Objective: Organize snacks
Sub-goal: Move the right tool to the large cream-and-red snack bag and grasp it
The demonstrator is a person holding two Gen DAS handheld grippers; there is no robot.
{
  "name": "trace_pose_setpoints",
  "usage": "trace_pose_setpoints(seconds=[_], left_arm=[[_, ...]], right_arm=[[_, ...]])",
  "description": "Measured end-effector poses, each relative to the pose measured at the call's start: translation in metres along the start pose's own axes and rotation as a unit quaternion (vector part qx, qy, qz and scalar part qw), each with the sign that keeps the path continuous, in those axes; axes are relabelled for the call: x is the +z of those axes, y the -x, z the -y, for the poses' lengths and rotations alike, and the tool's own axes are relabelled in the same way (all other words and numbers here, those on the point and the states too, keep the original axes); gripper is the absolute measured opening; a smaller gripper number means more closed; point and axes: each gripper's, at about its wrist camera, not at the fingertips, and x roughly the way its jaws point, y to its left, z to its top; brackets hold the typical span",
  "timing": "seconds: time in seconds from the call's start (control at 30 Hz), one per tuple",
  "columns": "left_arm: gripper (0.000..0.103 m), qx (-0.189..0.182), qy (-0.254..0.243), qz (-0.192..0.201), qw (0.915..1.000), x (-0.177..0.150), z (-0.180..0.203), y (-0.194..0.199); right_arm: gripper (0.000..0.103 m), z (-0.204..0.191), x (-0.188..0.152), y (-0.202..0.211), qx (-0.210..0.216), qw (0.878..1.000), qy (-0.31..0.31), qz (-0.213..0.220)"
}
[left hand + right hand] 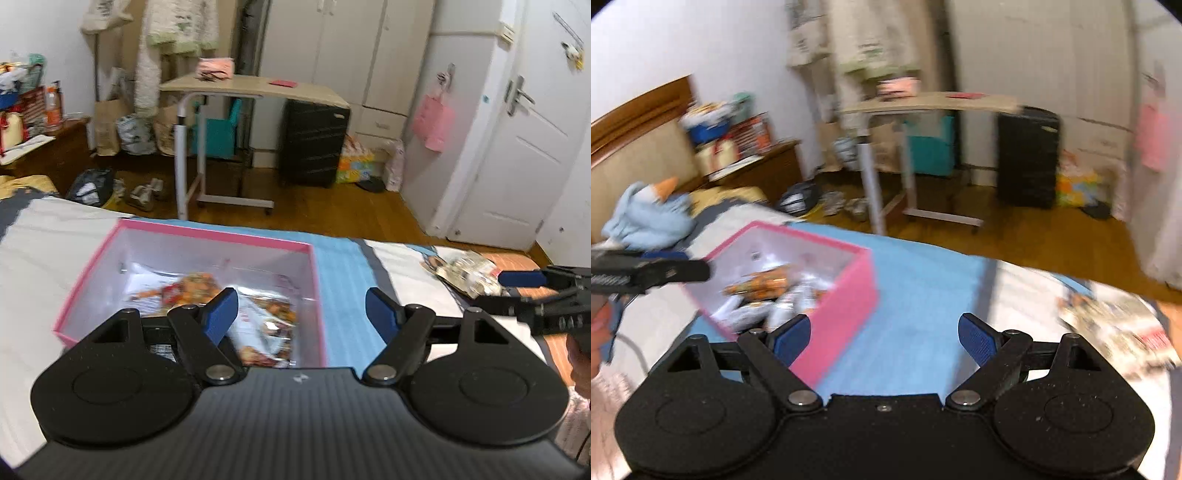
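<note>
My left gripper (301,312) hangs open and empty over the pink box (184,236), packets (266,317) already inside; my right gripper (884,341), also open, must reach the loose packet (1119,325) at the bed's right edge
</note>
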Motion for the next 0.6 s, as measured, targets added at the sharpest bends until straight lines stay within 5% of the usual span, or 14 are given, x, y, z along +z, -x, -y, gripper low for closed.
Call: trace_pose_setpoints(seconds=[0.23,0.6], left_arm=[[0.075,-0.059,0.007,-0.065,0.9961,0.013,0.063,-0.048],[0.075,-0.127,0.047,-0.109,0.9848,0.014,0.162,-0.149]], right_arm=[[0.09,0.068,0.011,0.01,-0.069,0.996,-0.056,-0.003],[0.094,0.186,0.009,0.008,-0.116,0.992,0.006,0.043]])
